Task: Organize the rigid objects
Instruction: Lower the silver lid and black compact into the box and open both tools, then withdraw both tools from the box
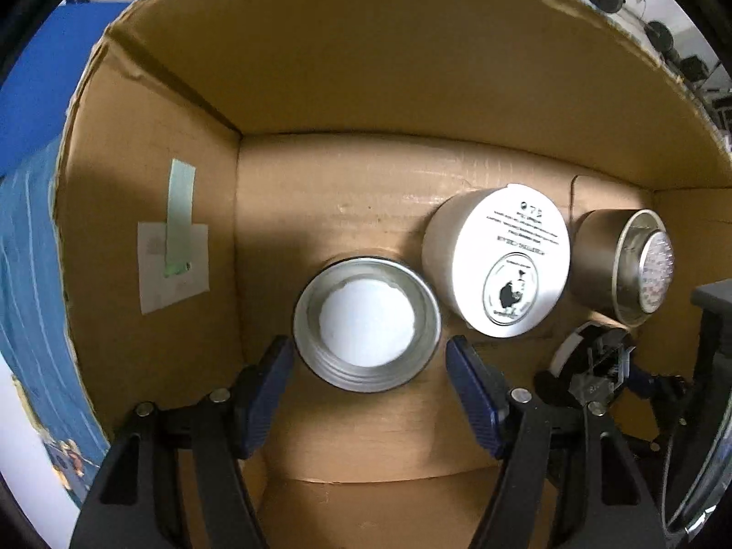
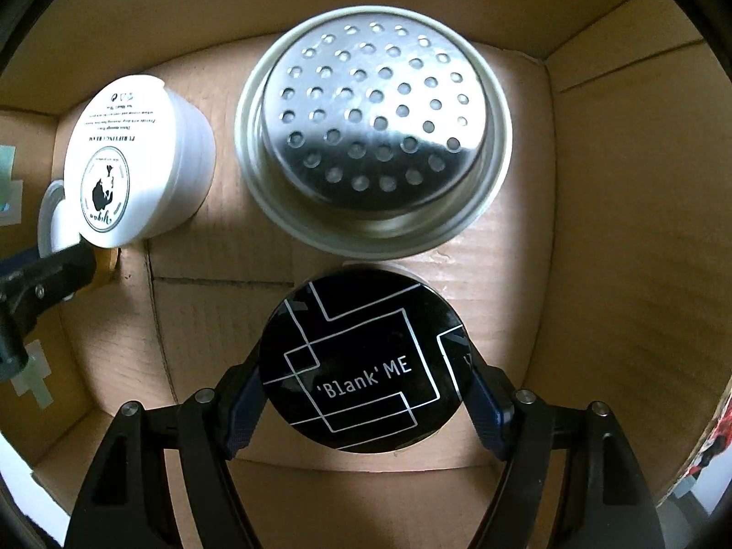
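Setting a black tin [image 2: 361, 363] down beside the strainer [image 2: 373, 137], the right gripper [image 2: 361, 393] is squeezing it; next it needs letting go. The left gripper [image 1: 368, 382] is gaping around a lid [image 1: 367, 324], touching nothing.

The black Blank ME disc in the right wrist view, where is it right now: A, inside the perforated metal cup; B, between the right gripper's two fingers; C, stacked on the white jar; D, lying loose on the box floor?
B: the black disc sits between the right gripper's blue finger pads, which press its two sides.
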{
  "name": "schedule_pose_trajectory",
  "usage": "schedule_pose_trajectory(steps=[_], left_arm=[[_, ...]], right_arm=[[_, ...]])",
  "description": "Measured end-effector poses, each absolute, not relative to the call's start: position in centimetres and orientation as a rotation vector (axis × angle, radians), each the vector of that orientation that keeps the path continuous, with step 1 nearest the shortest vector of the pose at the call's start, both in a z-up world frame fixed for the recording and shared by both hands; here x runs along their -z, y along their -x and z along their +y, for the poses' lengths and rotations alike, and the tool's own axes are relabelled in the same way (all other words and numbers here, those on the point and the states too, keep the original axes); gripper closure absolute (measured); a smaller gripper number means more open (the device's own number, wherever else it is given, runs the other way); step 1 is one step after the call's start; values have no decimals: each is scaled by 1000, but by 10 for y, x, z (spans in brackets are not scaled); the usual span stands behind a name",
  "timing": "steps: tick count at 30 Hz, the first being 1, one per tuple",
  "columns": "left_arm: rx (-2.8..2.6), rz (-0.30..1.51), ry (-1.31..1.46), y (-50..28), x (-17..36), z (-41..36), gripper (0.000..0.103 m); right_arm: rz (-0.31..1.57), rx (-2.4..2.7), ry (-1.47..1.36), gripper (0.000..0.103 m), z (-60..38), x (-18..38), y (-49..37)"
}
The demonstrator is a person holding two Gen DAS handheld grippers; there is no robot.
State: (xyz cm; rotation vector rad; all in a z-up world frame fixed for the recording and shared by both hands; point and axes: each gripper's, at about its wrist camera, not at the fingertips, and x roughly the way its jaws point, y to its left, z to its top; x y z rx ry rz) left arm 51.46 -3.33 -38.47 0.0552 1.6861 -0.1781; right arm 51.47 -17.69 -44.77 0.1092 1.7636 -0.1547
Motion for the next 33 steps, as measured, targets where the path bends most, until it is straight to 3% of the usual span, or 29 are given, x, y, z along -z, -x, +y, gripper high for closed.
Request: schedule_pose_trajectory(steps=[1,3,5,9,33], left_arm=[[181,1686,-38,-516,385,-27,35],[188,1675,1,-513,380,-21,35],[195,1646,19,-508,371,-16,33],[215,1594,-12,-490,352,-17,2],[172,1146,-66,-355,219,5,2]], right_arm=[[1764,151,-122,23,-177,447,-515],[1750,153,-147,10,-180,439,-517],[1736,151,-162,5,-181,433,-515],[1697,150,-173,0,-180,417,-510],[1267,116,-67,0,-163,233,-371]])
